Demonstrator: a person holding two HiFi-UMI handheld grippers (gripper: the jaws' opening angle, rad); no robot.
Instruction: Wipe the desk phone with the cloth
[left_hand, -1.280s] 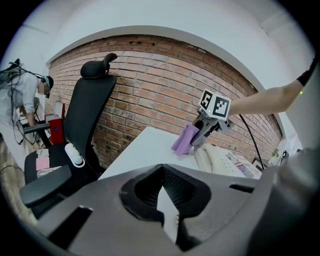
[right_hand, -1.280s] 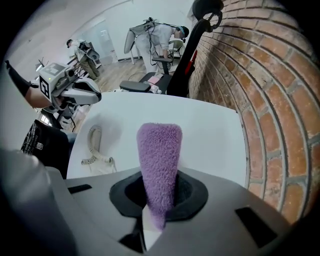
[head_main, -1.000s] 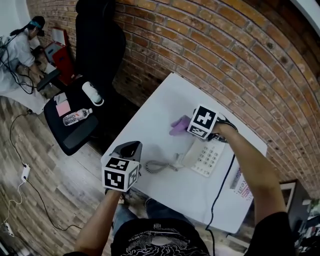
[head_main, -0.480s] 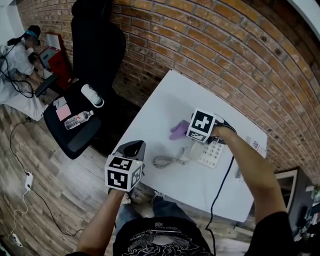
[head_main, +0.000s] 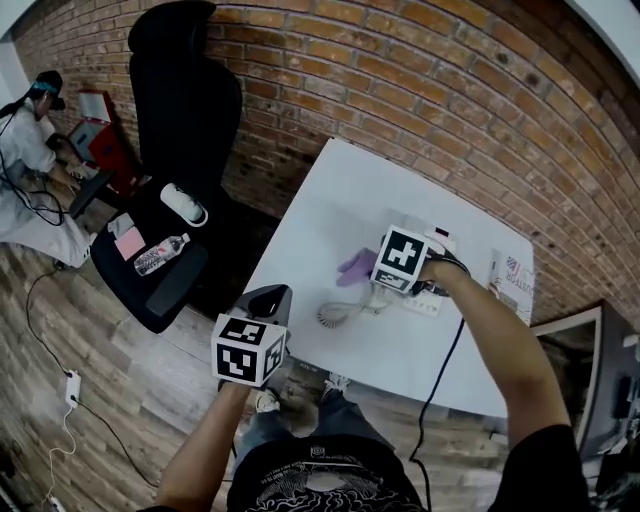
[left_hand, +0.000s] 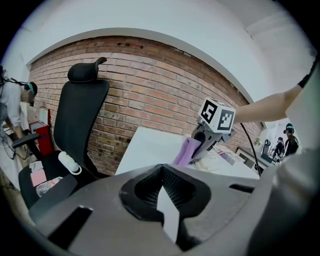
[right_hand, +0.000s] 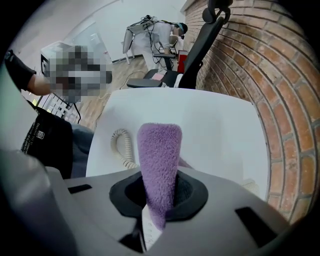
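As right hand-held gripper (head_main: 384, 272) pinches cloth (head_main: 357, 266) by phone (head_main: 428, 302) | left hand-held gripper (head_main: 264, 298) closed

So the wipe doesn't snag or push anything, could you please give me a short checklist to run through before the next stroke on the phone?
1. Is the cloth clamped in the right gripper: ok.
2. Is the cloth touching the desk phone: cannot tell, the gripper hides the contact.
3. Is the phone steadied: not ok; the left gripper is empty and away from it.
4. Is the coiled cord clear of the cloth: not ok, it lies close beside.
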